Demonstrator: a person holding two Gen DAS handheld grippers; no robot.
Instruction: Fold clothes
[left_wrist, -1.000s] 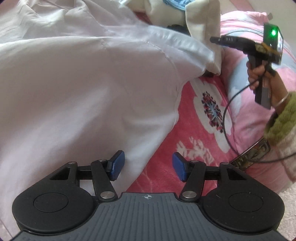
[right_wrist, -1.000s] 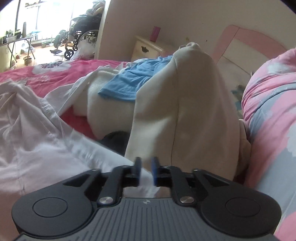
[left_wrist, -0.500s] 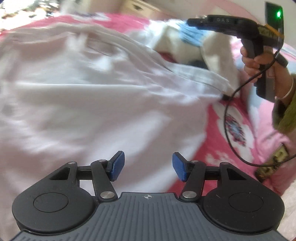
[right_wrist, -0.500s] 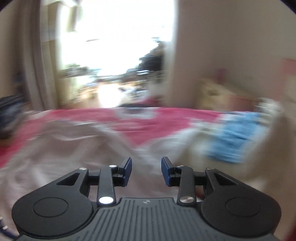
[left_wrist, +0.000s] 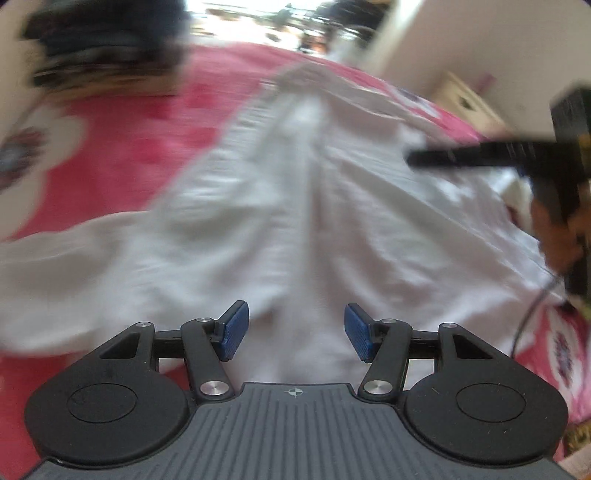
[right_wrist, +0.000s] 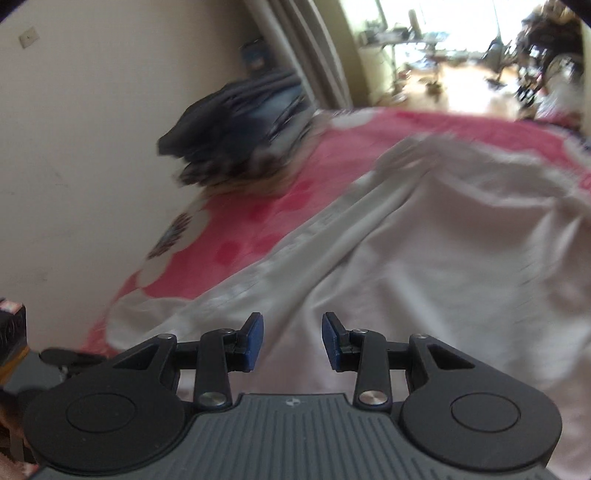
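Observation:
A pale, creased garment (left_wrist: 314, 203) lies spread over the pink flowered bed cover (left_wrist: 122, 158); both wrist views are blurred. My left gripper (left_wrist: 295, 328) hangs over the garment's near part, open, with only cloth showing below its blue pads. At the right of that view is my right gripper (left_wrist: 412, 159), held in a hand (left_wrist: 554, 236) above the garment. In its own view the right gripper (right_wrist: 292, 338) is open over the garment (right_wrist: 443, 240), close to its long left edge, and nothing is between its pads.
A stack of dark folded clothes (right_wrist: 240, 118) sits on the bed cover (right_wrist: 236, 229) against the wall (right_wrist: 92, 129); the left wrist view shows this stack (left_wrist: 103, 48) too. A cream bedside cabinet (left_wrist: 465, 99) stands at the far right. A bright doorway (right_wrist: 461, 55) opens beyond the bed.
Both views have swung left across the bed, from the cream and blue clothes to the dark stack. The right gripper's jaws, nearly shut a second ago, stand wider apart. The left jaws are unchanged.

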